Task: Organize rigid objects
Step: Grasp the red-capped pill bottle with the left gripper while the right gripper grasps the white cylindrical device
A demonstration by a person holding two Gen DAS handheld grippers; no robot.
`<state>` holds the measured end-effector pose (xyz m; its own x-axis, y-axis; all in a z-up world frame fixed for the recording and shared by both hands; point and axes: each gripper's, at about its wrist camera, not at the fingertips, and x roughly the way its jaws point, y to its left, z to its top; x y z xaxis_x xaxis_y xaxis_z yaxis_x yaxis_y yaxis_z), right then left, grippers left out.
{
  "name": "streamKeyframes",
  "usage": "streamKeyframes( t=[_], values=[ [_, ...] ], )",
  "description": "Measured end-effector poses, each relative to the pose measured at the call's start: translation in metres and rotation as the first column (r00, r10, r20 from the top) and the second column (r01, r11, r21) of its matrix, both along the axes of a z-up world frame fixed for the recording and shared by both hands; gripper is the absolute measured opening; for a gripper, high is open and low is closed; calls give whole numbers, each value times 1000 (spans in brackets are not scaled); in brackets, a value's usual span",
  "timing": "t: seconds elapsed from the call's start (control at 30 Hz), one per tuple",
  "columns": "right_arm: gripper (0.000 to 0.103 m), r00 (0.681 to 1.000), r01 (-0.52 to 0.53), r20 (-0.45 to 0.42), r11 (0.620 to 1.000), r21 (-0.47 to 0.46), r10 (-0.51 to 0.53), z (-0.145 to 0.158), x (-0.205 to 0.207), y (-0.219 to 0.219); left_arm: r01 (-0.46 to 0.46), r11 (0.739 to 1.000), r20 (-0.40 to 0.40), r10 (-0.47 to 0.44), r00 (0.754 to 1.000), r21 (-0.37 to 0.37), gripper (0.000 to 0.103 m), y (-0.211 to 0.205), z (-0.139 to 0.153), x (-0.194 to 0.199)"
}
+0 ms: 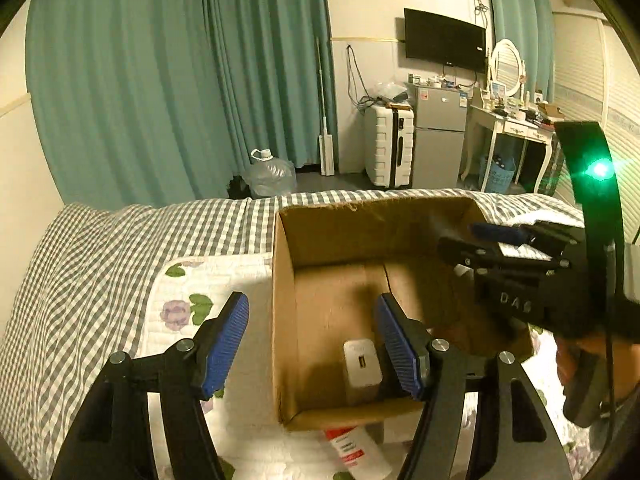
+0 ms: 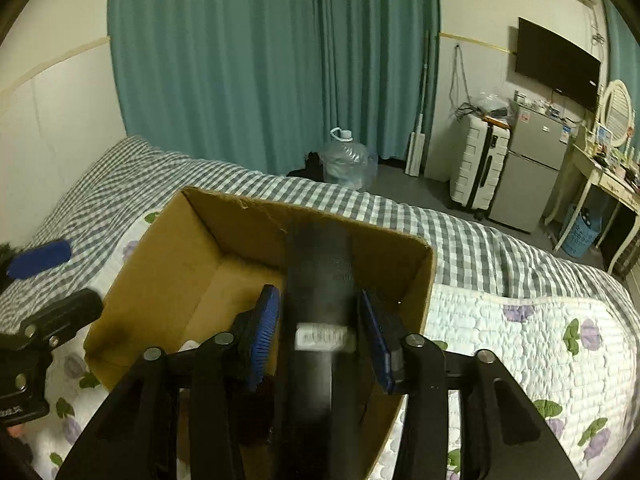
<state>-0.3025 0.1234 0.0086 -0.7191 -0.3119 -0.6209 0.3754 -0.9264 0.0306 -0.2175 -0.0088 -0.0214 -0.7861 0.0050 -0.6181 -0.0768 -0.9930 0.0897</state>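
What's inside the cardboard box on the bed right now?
The cardboard box holds a silver charger-like block on its floor. The right tool grips a dark cylinder over it, hiding part of the floor.

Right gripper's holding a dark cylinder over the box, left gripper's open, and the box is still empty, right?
Not empty. The left wrist view shows a small silver block already lying in the cardboard box. The rest holds: right gripper holds the dark cylinder, left gripper is open.
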Motion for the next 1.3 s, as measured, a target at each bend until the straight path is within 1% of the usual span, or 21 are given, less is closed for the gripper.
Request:
streamKeyframes(
  t=[0.03,0.1,0.17,0.23,0.3,0.4,0.5,0.53,0.6,0.63,0.7,0.77,0.87,1.0,1.07,1.17,1.23,1.3],
  values=[
    [75,1000,6,-11,1000,-14,-6,4,4,3,0,1000,2,0,1000,1,69,-1,0,2],
    [76,1000,10,-27,1000,-23,-10,15,19,9,-6,1000,9,6,1000,8,69,-3,2,8],
    [76,998,22,-55,1000,-5,-22,29,38,16,-13,1000,9,13,1000,8,69,-8,5,19],
    [80,996,34,-77,999,12,-33,41,56,23,-15,1000,3,15,1000,6,69,-11,7,31],
    [88,995,49,-92,999,19,-47,50,83,33,-24,1000,-2,24,1000,1,69,-12,9,48],
    [90,994,77,-85,997,33,-74,53,114,41,-39,999,4,39,999,2,72,-17,4,74],
    [90,995,86,-42,996,33,-85,36,139,43,-60,998,18,60,998,-4,72,-19,-8,92],
    [90,996,85,-34,996,36,-84,31,143,41,-83,996,26,83,996,-19,72,-19,-17,99],
    [90,997,80,-12,996,39,-79,14,153,38,-98,995,42,99,994,-24,72,-20,-28,103],
    [90,997,75,5,997,34,-76,3,157,36,-103,995,55,103,993,-14,72,-21,-38,105],
    [90,998,58,31,998,34,-59,-12,159,33,-117,993,87,118,989,-15,72,-23,-56,104],
    [90,997,49,54,997,55,-52,-31,159,27,-117,993,111,120,987,-29,72,-22,-71,101],
    [90,996,41,82,997,70,-47,-49,153,22,-111,993,149,115,982,-35,72,-17,-89,94],
    [90,993,33,111,998,61,-40,-66,144,23,-93,995,205,97,974,-30,72,-10,-110,81],
    [90,992,33,123,998,61,-41,-71,140,25,-86,996,233,87,969,-15,72,-7,-119,73],
    [90,989,36,139,998,51,-42,-76,135,28,-66,998,255,59,965,18,72,2,-127,61],
    [90,988,40,148,998,45,-46,-78,133,30,-55,998,255,44,966,36,72,6,-131,56],
    [90,987,46,153,998,46,-53,-79,131,31,-42,999,281,31,959,34,72,12,-137,49]
  ],
)
